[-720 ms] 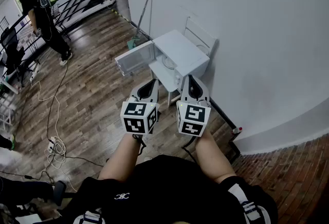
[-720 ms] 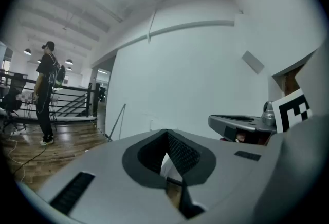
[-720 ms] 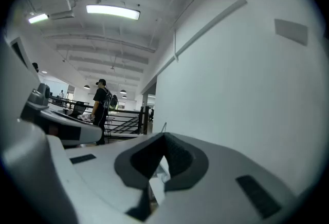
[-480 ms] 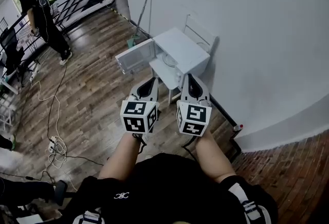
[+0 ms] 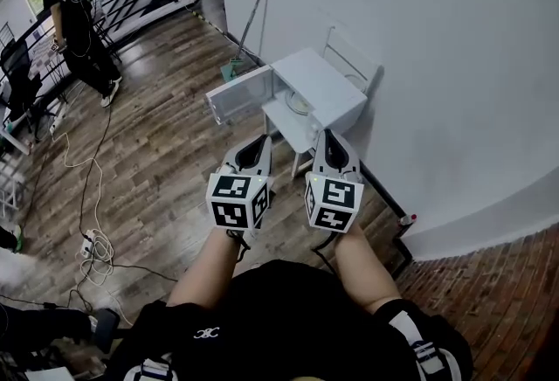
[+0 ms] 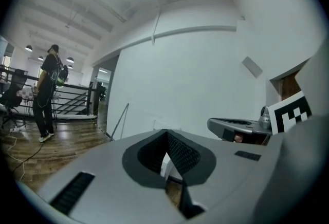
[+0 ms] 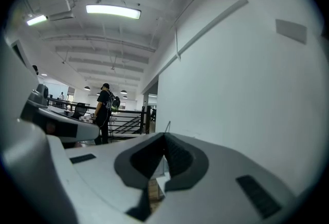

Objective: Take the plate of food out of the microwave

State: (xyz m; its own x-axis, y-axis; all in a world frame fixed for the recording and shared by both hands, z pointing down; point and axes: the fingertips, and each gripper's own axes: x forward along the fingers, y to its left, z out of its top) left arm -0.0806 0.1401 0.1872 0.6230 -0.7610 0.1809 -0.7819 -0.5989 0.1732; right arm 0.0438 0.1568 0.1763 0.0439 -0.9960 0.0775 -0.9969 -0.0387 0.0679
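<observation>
In the head view, looks down on a white microwave (image 5: pixel 319 84) on a small white table (image 5: pixel 293 130) by the wall, with its door (image 5: pixel 234 96) swung open to the left. Shows the plate (image 5: pixel 300 101) inside, too small to make out the food. Shows the left gripper (image 5: pixel 260 142) and right gripper (image 5: pixel 327 136) side by side, near the microwave but not touching it. Shows a mop (image 5: pixel 253 21) leaning on the wall and a person (image 5: pixel 74 12) far off on the wood floor (image 5: pixel 157 161). In the left gripper view, shows jaws pressed together, holding nothing. In the right gripper view, shows the same: jaws together, nothing between.
</observation>
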